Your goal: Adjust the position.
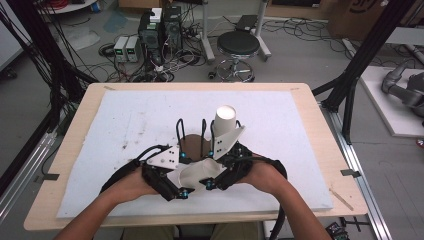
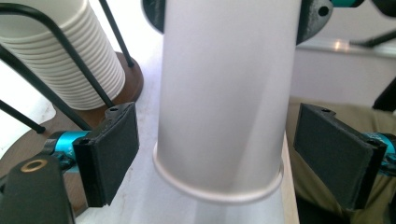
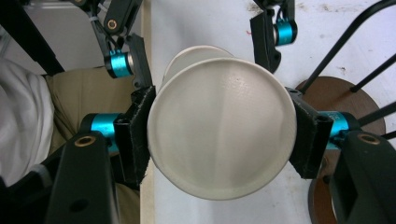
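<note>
No legible text, label, brand, number or sign in any view. Dark marking on the cardboard box (image 1: 359, 15) at far right, on the floor beyond the table (image 1: 320, 130): cut off by the frame, unreadable.

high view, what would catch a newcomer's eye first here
The white paper cup held sideways between the two grippers, near the table's front edge. The right gripper is clamped on its base end, while the left gripper has its pads apart on either side of the rim end. Just behind stands a stack of cups in a black wire holder.
</note>
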A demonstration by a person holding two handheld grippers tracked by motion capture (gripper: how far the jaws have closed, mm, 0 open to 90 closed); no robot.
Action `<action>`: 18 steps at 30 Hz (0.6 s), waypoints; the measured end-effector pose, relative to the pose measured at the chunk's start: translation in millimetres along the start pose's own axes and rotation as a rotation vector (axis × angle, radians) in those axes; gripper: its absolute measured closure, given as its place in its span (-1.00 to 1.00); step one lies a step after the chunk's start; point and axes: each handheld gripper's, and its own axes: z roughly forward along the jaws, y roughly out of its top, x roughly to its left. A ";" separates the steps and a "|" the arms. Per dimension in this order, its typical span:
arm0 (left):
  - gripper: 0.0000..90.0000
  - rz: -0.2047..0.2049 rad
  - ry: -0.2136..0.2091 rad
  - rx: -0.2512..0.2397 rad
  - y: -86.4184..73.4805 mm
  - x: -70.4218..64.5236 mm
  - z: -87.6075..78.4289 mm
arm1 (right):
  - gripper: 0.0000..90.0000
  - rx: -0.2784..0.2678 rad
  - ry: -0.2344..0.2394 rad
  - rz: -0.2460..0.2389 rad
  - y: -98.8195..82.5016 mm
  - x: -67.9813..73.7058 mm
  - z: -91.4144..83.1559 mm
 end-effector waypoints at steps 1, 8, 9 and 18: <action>-0.68 -0.014 0.005 -0.023 -2.6 0.4 -1.0 | -0.22 -0.007 0.000 0.006 -1.3 -0.4 -1.4; -0.68 -0.077 0.034 -0.160 -20.3 1.7 -7.0 | -0.22 -0.034 -0.031 0.043 -13.5 -1.7 -11.4; -0.68 -0.082 0.042 -0.173 -22.1 1.8 -8.1 | -0.22 -0.041 -0.036 0.049 -15.6 -2.0 -12.7; -0.68 -0.156 0.092 -0.318 -34.7 6.7 -16.4 | -0.22 -0.152 -0.058 0.107 -30.1 -3.5 -20.4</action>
